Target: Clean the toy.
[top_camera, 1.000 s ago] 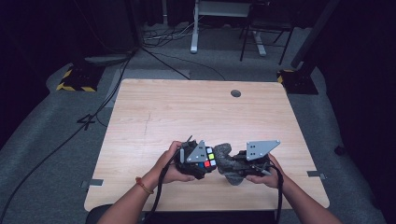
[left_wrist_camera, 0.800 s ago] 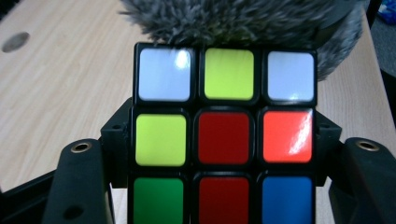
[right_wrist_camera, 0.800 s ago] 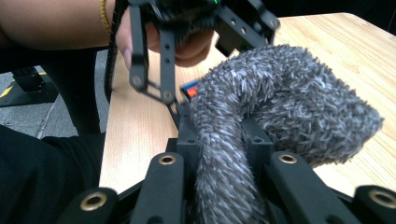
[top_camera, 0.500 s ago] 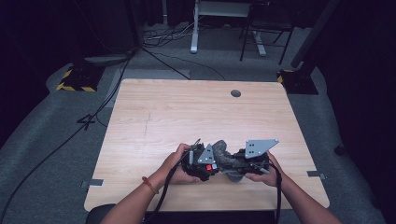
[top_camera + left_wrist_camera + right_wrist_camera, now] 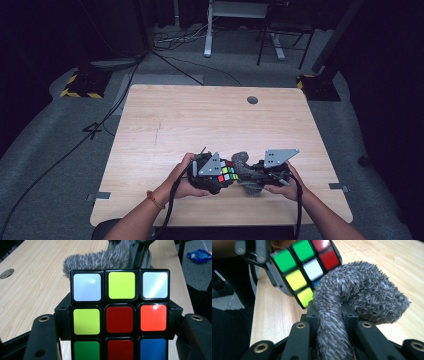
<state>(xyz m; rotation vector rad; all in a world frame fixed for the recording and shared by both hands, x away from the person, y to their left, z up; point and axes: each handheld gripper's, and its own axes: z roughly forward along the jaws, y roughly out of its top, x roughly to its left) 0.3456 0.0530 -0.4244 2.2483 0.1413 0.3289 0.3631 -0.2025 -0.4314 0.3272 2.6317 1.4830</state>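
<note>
A Rubik's cube [image 5: 227, 173] with mixed coloured faces sits between the jaws of my left gripper [image 5: 216, 176], which is shut on its sides near the table's front edge. In the left gripper view the cube [image 5: 120, 315] stands between the two black jaws of my left gripper [image 5: 120, 321]. My right gripper [image 5: 256, 176] is shut on a grey furry cloth [image 5: 245, 164], which touches the cube's right side. From the right gripper view the cloth [image 5: 362, 295] curls up out of my right gripper [image 5: 329, 317] and presses against the cube [image 5: 307, 270].
The wooden table [image 5: 200, 120] has a round cable hole [image 5: 252, 100] at the back right. Both hands work close to its front edge. Cables, desk legs and a chair stand on the grey floor behind. A blue packet [image 5: 200, 256] lies on the floor.
Half a second ago the furry cloth lay over the top of the cube. Now it has drawn back to the right and the cube's coloured top shows again. Both hands stayed in place.
</note>
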